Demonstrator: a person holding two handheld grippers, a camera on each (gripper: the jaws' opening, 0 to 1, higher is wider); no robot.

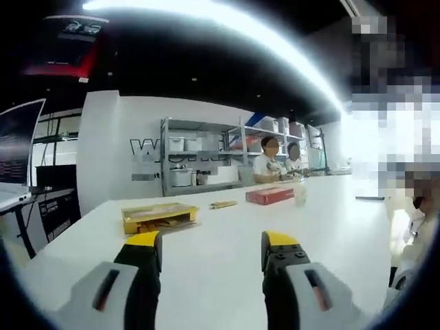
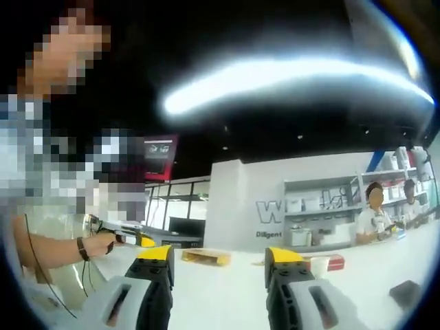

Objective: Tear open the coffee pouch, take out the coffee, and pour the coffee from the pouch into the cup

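my left gripper [image 1: 212,246] is spread over the white table [image 1: 227,275]; my right gripper [image 2: 218,261] is spread too, holding nothing.

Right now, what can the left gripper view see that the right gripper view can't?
Left gripper view: a laptop at the edge and a small brown packet lying on the white table. Right gripper view: a hand holding another yellow-tipped gripper, and a dark flat thing. Both: that table, the yellow box, red box, cup, shelves and two seated people.
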